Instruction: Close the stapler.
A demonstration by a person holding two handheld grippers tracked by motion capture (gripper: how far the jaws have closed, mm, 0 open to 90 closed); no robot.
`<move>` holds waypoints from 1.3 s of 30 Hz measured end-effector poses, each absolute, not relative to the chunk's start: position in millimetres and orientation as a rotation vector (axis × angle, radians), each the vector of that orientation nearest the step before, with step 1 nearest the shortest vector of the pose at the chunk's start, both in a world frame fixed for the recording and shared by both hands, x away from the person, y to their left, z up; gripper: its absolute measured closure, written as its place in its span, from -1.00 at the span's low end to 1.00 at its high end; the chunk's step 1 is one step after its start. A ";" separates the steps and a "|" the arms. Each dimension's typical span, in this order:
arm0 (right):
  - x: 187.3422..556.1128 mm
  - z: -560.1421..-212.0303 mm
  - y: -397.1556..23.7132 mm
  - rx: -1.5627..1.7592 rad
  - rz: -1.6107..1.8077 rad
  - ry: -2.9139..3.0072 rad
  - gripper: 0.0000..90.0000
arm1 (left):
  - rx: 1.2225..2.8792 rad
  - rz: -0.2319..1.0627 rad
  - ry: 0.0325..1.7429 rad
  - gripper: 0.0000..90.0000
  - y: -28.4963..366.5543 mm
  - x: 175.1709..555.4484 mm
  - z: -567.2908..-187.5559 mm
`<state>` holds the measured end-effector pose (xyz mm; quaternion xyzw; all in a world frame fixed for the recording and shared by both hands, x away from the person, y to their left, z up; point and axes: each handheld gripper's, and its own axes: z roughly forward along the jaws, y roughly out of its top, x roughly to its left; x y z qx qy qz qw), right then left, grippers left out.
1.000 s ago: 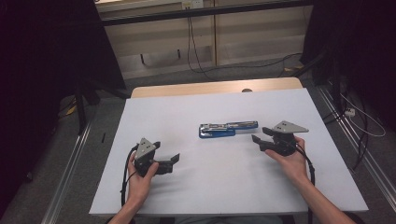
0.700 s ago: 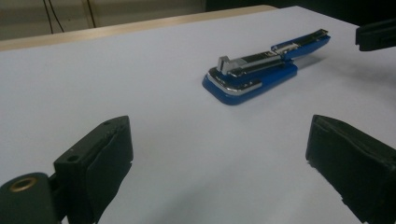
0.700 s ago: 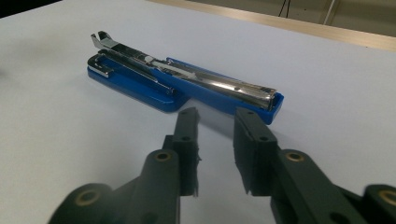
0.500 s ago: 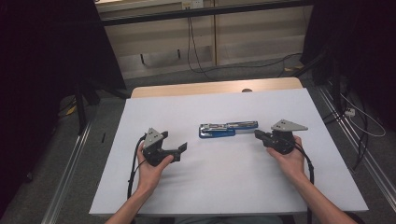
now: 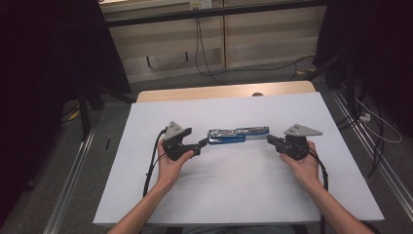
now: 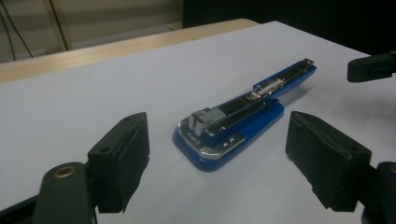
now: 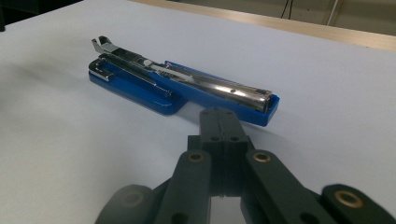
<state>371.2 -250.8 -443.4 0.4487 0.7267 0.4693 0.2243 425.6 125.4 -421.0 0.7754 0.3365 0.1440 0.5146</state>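
1. Nearest the person, two forearms enter over the front edge of the desk (image 5: 234, 195), which is covered by a white sheet.
2. The left hand (image 5: 170, 158) holds the left tool (image 5: 203, 144) on the near-left side of the stapler (image 5: 237, 135). Its jaws stand apart with nothing between the pads; they have just been closing a little. In the left gripper view the left tool (image 6: 217, 154) frames the stapler's (image 6: 233, 126) blue base end, and the pads are short of it, not touching.
3. The right hand (image 5: 304, 163) holds the right tool (image 5: 269, 140) on the near-right side of the stapler. Its jaws are fully closed, pad against pad, with nothing held. In the right gripper view the right tool (image 7: 219, 119) has its tip just beside the stapler's (image 7: 182, 86) near blue end; contact cannot be determined.
4. The stapler lies flat at mid-desk, between the two tools, opened out long, with the chrome magazine facing up and the blue base to the left.
5. Beyond the stapler, the bare wooden rear edge of the desk shows, then the floor with cables (image 5: 204, 53).
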 end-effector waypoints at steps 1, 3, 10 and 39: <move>371.3 -443.4 -250.9 1.234 1.291 2.006 1.00 | 1.869 0.343 0.806 -0.51 124.1 427.3 -421.5; 371.1 -443.2 -251.0 1.230 1.296 2.005 1.00 | 1.864 0.320 0.812 -0.42 121.7 430.7 -422.2; 373.0 -444.7 -250.4 1.234 1.292 2.013 1.00 | 1.895 0.300 0.798 -0.06 108.2 439.3 -422.3; 391.2 -446.9 -240.4 1.224 1.236 2.057 1.00 | 2.023 0.281 0.733 1.00 79.6 450.9 -433.6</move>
